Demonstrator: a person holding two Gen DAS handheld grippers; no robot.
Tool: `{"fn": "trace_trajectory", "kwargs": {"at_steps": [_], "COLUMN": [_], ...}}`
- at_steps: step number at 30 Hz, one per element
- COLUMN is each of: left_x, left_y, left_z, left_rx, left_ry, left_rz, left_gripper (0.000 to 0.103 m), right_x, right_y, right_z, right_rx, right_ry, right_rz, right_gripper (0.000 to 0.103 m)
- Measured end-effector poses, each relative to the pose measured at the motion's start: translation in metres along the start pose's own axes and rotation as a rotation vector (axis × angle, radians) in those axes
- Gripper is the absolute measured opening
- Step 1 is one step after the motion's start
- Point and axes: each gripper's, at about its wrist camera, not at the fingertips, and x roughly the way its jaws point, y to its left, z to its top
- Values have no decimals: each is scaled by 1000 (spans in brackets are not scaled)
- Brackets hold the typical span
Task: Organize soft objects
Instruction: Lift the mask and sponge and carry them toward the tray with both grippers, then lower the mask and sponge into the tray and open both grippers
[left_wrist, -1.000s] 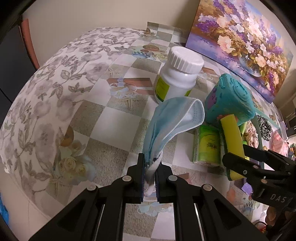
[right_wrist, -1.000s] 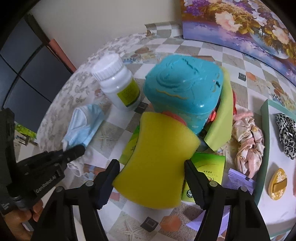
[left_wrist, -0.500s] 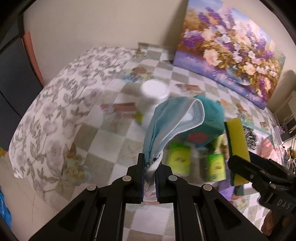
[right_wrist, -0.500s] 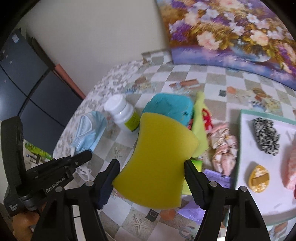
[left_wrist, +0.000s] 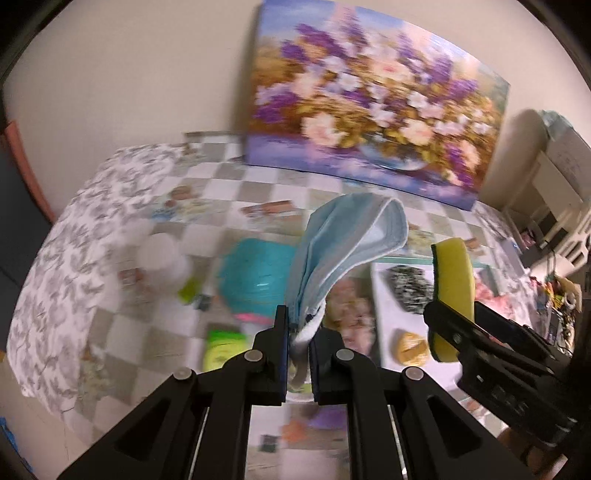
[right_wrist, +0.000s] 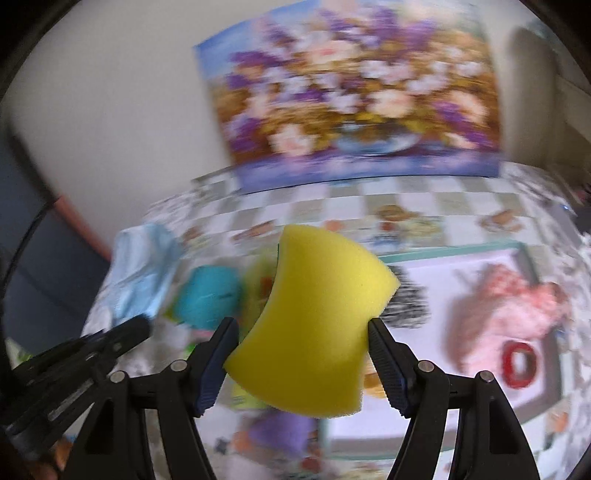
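Now | left gripper (left_wrist: 298, 334) pinches face mask (left_wrist: 347, 240) | right gripper (right_wrist: 301, 360) clamps sponge (right_wrist: 314, 328)

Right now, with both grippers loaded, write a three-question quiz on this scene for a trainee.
1. True or false: the left gripper is shut on the blue face mask.
2. The right gripper holds: A) the teal container B) the yellow sponge C) the red ring.
3. Fill in: the black-and-white scrunchie lies on the white ____.

Key
1. True; the mask's lower edge is pinched between the fingers and the rest stands above them.
2. B; the yellow sponge sits between the fingers, while the teal container is on the table and the red ring on the tray.
3. tray.
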Motion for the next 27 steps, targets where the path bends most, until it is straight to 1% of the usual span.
{"fn": "trace_trajectory", "kwargs": {"at_steps": [2, 3, 4, 5, 7, 10, 14, 20, 25, 27], "left_x": [9, 14, 19, 26, 37, 51, 70, 97, 125, 141], "left_y": [-20, -30, -36, -45, -60, -82, -112, -160, -185, -190], "left_z": [3, 4, 5, 6, 7, 6, 5, 1, -6, -12], "left_rx": [18, 27, 33, 39, 46, 71, 107, 180, 220, 241], "left_ry": [11, 16, 23, 35, 55, 79, 117, 152, 139, 160], "left_rz": [2, 17, 27, 32, 27, 38, 35, 20, 11, 8], "left_gripper": [9, 9, 9, 9, 9, 9, 9, 9, 10, 10], "right_x": [2, 3, 6, 7, 8, 7, 3, 4, 18, 24], "right_y": [-23, -37, -51, -62, -86, -122, -152, -180, -200, -204], "right_z": [5, 7, 8, 8, 9, 9, 6, -1, -8, -9], "right_rx": [41, 64, 85, 106, 157, 241, 311, 366, 399, 393], "right_ry": [-3, -1, 2, 5, 16, 26, 29, 47, 99, 114], "right_rz": [-74, -138, -182, -211, -244, -289, -320, -352, -358, -369], "right_gripper": [74, 74, 74, 74, 74, 74, 74, 74, 74, 74]}}
